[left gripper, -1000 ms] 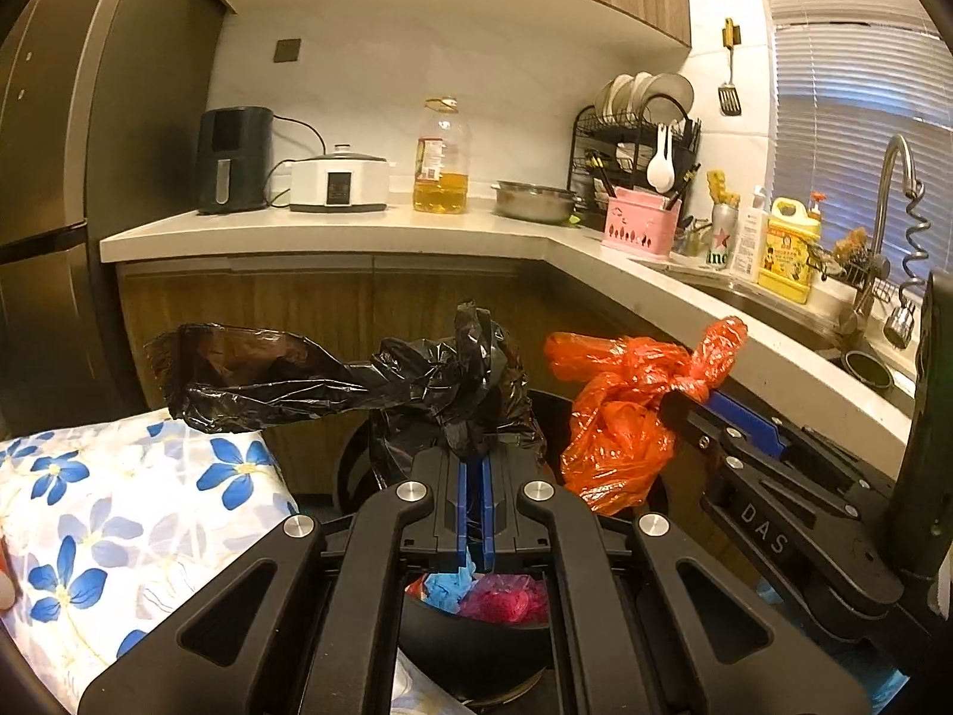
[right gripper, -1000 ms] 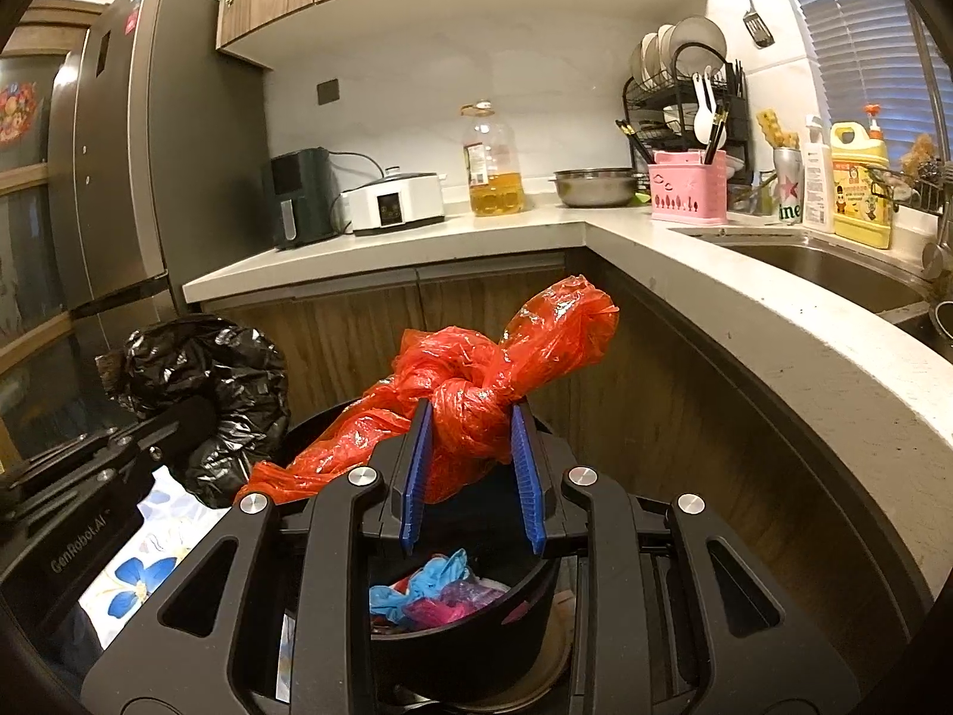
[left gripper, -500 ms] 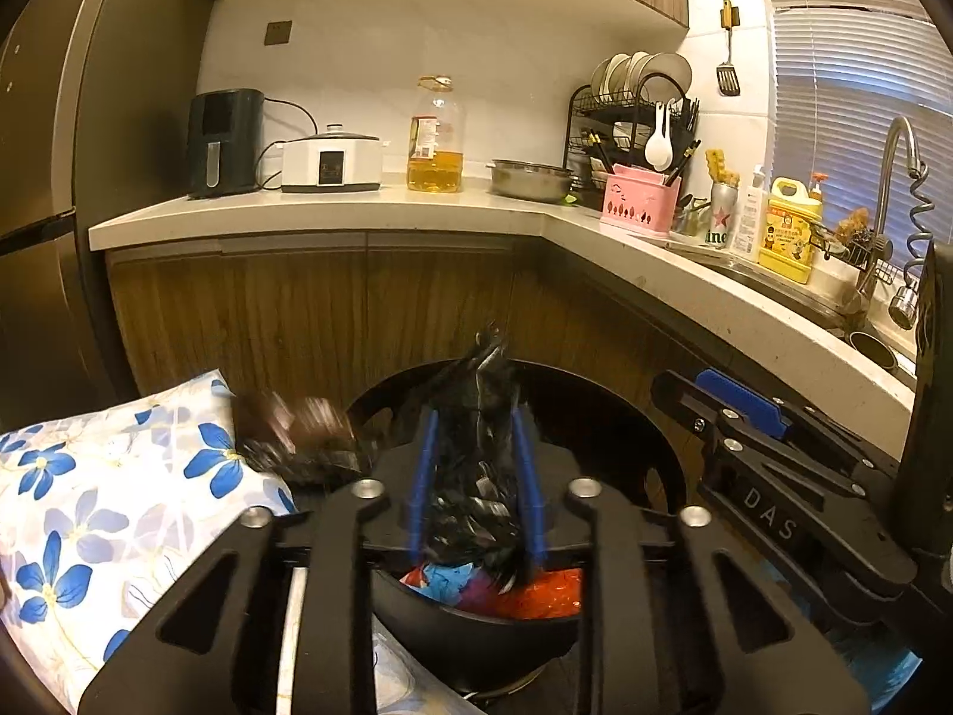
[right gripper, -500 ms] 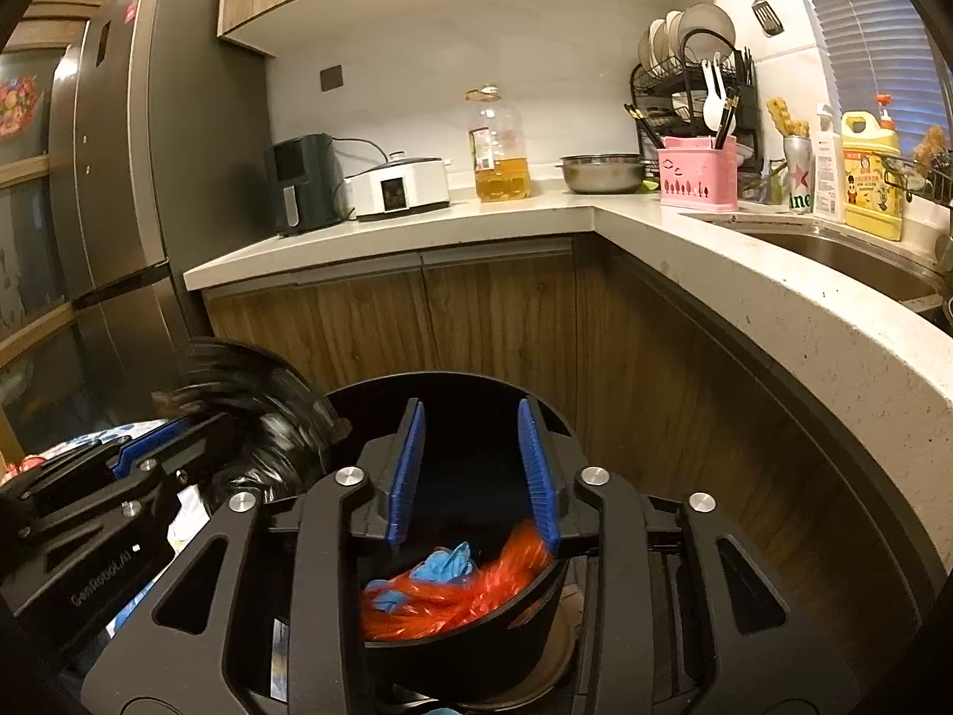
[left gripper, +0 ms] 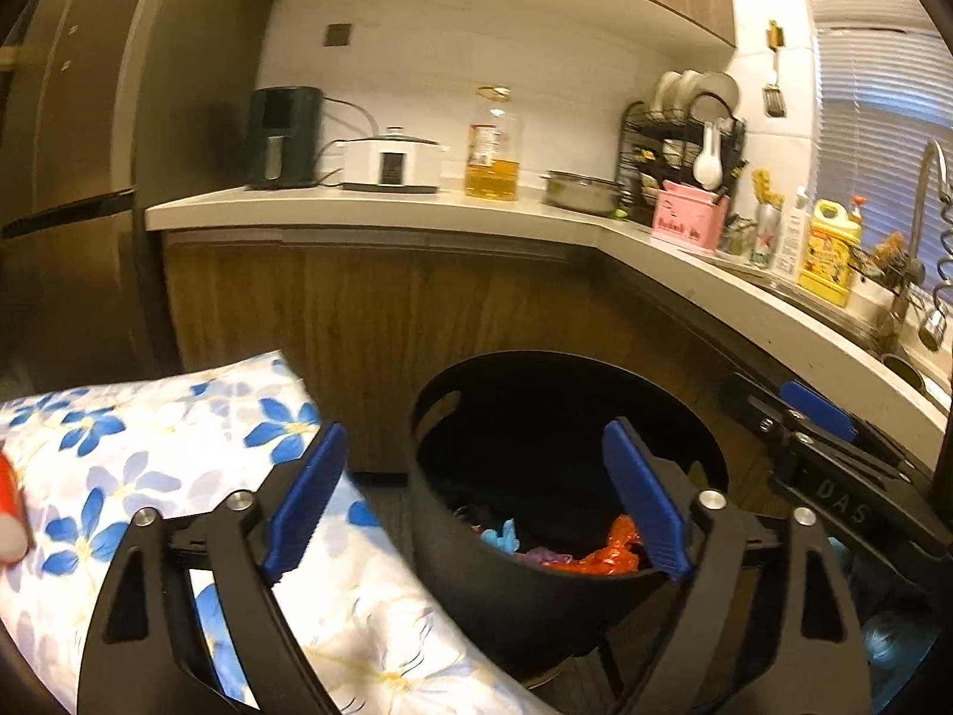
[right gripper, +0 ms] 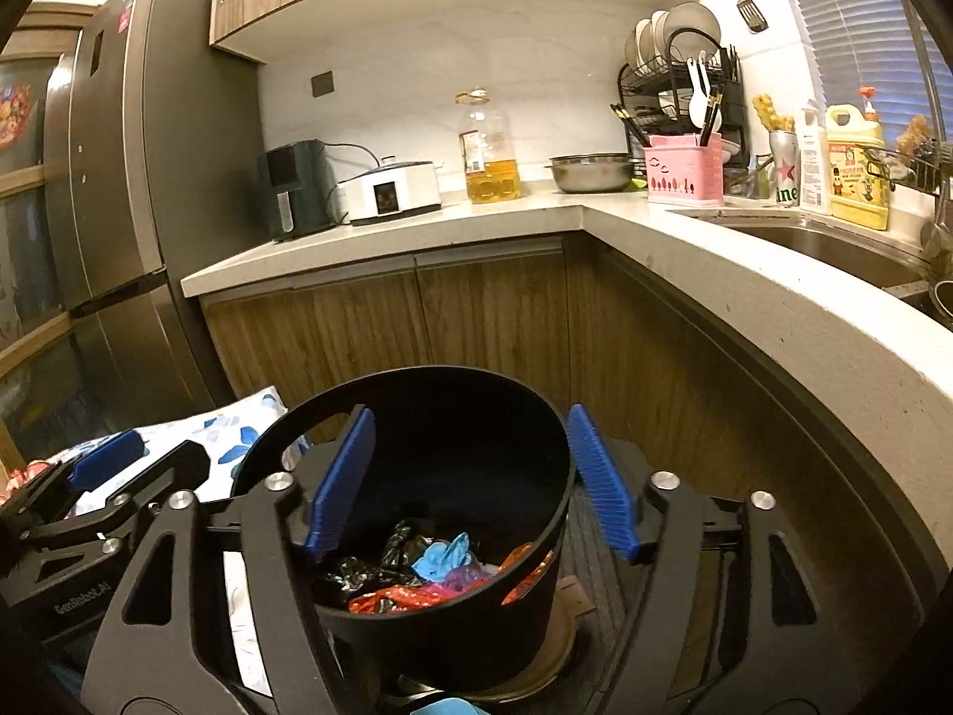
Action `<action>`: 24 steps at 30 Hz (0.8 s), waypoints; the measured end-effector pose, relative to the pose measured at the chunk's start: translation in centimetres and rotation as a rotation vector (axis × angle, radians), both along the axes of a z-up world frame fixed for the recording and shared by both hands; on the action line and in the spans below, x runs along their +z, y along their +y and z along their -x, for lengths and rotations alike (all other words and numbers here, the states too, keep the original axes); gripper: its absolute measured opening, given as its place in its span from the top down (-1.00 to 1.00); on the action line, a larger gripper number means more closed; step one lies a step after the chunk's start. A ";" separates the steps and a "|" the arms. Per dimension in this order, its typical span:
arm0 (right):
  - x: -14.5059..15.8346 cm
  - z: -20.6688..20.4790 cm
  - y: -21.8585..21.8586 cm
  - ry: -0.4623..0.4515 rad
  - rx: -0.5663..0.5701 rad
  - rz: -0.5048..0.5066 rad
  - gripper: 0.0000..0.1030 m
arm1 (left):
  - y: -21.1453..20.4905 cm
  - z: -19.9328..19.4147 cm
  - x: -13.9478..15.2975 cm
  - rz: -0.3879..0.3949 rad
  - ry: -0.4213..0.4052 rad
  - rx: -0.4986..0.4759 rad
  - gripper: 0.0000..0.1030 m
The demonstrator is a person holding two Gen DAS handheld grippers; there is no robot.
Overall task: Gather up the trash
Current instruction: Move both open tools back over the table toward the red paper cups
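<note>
A round black trash bin [left gripper: 536, 596] [right gripper: 452, 643] stands on the floor below both grippers. Inside lie an orange bag [left gripper: 607, 554] [right gripper: 393, 599], a black bag [right gripper: 381, 560] and blue and pink scraps [right gripper: 444, 557]. My left gripper [left gripper: 476, 506] is open and empty, jaws wide, above the bin's left rim. My right gripper [right gripper: 470, 476] is open and empty, jaws wide, straddling the bin's top. The right gripper also shows at the right of the left wrist view [left gripper: 816, 453], and the left gripper at the left of the right wrist view [right gripper: 107, 476].
A white cushion with blue flowers [left gripper: 149, 465] [right gripper: 238, 435] lies left of the bin. A curved counter [right gripper: 774, 310] with wooden cabinets wraps behind and to the right, holding appliances, an oil bottle [right gripper: 488, 149] and a sink. A fridge [right gripper: 107, 179] stands at left.
One second ago the left gripper held the black bag and the right the orange bag. Both opened; both bags now lie in the bin, and both jaws have spread wider.
</note>
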State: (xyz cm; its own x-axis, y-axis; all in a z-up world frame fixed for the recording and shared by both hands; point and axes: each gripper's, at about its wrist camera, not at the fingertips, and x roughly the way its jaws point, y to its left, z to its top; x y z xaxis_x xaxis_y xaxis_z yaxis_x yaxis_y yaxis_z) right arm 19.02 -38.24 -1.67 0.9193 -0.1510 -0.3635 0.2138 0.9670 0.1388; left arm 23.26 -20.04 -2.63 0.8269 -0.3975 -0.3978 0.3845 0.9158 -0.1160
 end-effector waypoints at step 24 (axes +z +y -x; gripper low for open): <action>1.1 4.2 6.8 -0.035 0.081 0.003 -0.64 | 9.5 6.2 0.5 0.045 -0.033 0.256 -0.87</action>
State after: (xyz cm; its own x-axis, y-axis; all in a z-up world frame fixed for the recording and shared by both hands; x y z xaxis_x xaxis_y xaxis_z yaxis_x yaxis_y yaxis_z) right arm 14.80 -31.48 -0.56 0.9408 -0.0763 -0.3302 0.1294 0.9814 0.1418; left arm 17.07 -10.50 -2.13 0.9152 -0.1903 -0.3553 0.1450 0.9780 -0.1501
